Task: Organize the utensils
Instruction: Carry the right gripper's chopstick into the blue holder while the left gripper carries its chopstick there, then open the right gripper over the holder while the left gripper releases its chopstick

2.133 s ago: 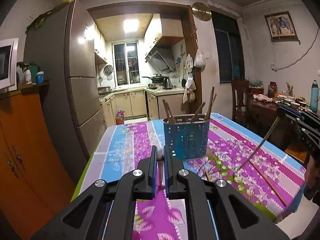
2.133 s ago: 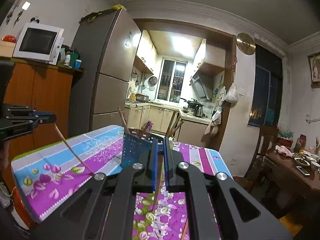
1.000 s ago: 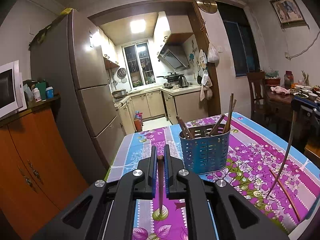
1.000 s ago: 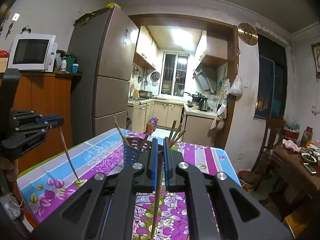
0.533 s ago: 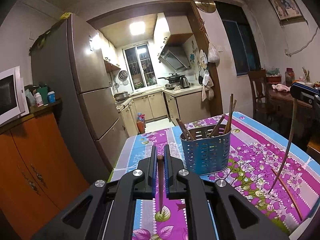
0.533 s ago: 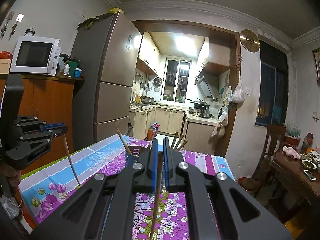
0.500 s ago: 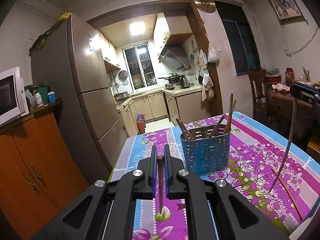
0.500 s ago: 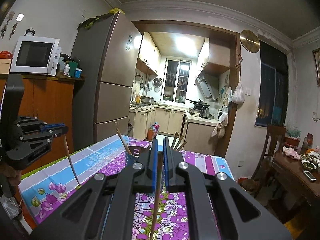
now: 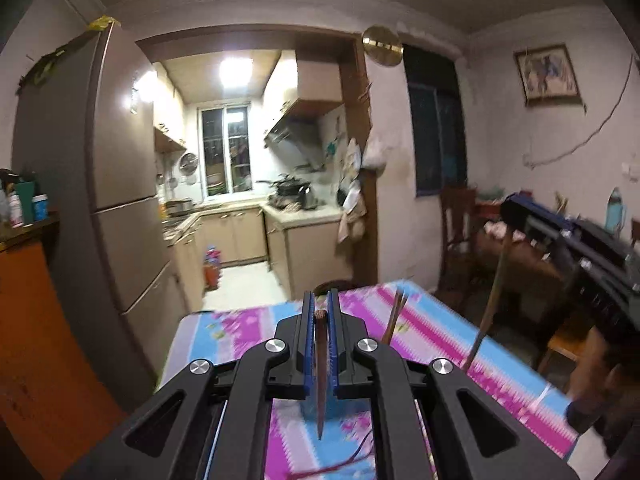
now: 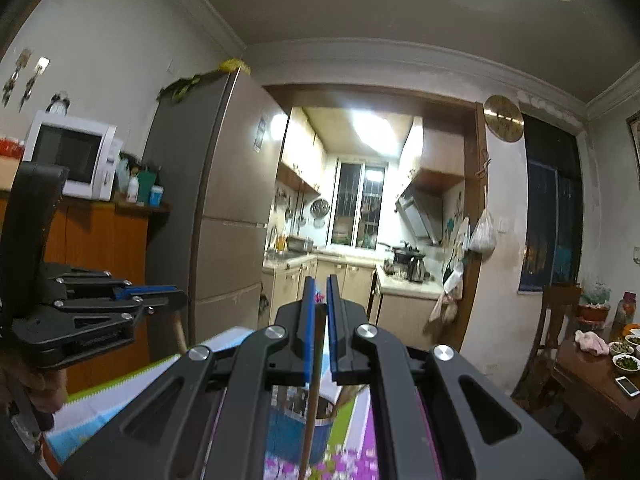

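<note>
A chopstick (image 9: 320, 364) is gripped by each gripper's fingers; lowering into the holder (image 10: 296, 420) at 6 o'clock is needed next

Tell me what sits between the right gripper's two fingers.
In the right wrist view, the right gripper is shut on a chopstick, which hangs down between the blue pads toward the blue utensil holder below.
</note>
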Motion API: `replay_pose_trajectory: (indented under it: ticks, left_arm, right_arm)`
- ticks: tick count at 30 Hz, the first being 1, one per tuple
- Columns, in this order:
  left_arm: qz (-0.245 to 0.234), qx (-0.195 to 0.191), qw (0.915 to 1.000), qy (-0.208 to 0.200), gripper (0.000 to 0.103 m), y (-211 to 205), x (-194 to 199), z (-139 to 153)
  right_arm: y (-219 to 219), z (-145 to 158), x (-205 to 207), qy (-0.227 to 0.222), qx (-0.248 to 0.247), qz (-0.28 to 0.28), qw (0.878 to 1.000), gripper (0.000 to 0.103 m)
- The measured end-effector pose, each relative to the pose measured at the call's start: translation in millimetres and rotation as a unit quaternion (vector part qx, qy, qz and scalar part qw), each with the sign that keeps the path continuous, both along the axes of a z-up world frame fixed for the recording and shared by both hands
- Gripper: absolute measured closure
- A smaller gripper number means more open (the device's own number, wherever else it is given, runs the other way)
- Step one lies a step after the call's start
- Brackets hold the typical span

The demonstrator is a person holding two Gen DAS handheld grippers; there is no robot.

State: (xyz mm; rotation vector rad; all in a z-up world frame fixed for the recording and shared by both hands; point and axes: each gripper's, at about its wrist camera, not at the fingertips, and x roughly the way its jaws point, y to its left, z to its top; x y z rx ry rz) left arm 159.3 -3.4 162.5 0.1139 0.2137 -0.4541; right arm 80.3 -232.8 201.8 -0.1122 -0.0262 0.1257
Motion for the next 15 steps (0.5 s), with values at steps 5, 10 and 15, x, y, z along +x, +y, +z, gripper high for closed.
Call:
replay_pose_trajectory:
  ticks: [5, 10, 15]
  left_arm:
    - [-0.011, -0.023, 0.9993, -0.027, 0.095, -12, 28, 27]
    - [-0.003, -0.018, 0.9984, -0.053, 0.096, -35, 62, 33]
    - [-0.002, -0.034, 0.9977, -0.058, 0.096, -47, 99, 22]
  right_arm:
    - [-8, 24, 24, -0.033, 0.027, 0.001, 0.999, 0.099]
    - [-8, 29, 51, -0.058, 0.039, -0.003, 0.998, 0.099]
    - [-11, 12, 94, -0.065, 0.057, -0.018, 0.996, 0.099]
